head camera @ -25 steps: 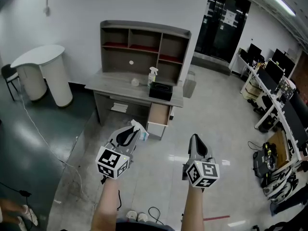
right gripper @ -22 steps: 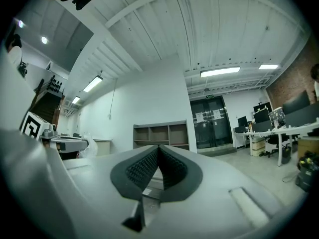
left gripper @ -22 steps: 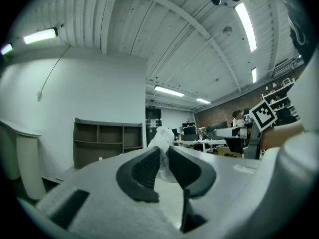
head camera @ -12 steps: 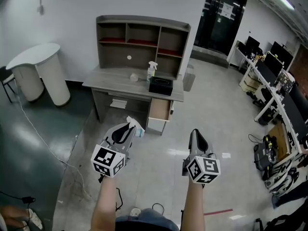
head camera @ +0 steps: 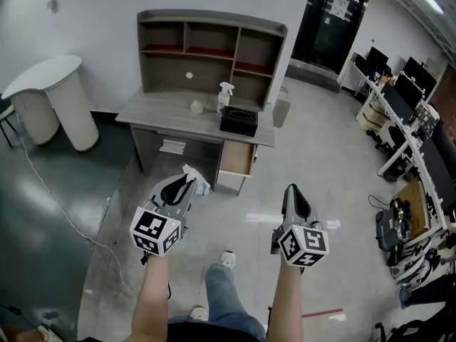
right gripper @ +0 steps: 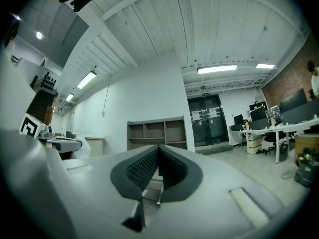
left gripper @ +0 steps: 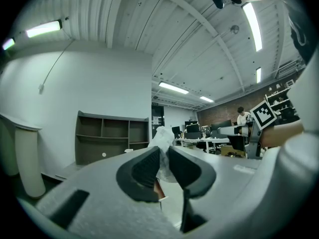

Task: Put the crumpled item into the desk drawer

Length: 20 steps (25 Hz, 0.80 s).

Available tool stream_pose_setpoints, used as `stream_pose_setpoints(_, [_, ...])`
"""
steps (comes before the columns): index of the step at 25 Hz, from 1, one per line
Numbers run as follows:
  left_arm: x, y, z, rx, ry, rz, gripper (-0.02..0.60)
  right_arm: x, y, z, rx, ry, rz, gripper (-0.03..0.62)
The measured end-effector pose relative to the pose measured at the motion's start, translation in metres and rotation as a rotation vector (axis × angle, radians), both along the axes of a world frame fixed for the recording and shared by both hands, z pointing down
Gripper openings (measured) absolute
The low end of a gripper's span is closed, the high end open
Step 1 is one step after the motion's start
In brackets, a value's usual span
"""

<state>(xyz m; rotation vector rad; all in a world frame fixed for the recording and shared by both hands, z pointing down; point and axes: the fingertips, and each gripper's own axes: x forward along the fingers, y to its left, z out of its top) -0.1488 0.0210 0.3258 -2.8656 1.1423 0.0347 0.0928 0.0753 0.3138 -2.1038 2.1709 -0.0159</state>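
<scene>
My left gripper is shut on a crumpled white item, which sticks out past the jaws in the left gripper view. My right gripper is shut with nothing between its pads. Both are held over the floor, well short of the grey desk. The desk's drawer stands pulled out at its right end, showing a light wooden inside. In the right gripper view the desk's shelf unit shows straight ahead above the jaws.
On the desk stand a spray bottle, a black box and a small clear item. A white rounded counter is at the left. Office desks with monitors line the right. My leg and shoe show below.
The view has come closer to the desk. Both grippers keep their places in the picture, the left still holding the crumpled item. A leg and shoe have stepped into view below.
</scene>
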Motion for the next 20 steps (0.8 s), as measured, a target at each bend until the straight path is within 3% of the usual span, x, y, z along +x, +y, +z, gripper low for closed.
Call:
stream_pose_setpoints(10, [0.043,-0.139,0.03,-0.026,-0.031,-0.053,0.058,0.06,-0.156,0.016,0.015,-0.011,-0.038,0.011])
stream_pose_setpoints(20, [0.098,-0.302,0.061,-0.066,-0.044,-0.13,0.058,0.107,-0.347,0.025,-0.025,0.02,-0.168,0.011])
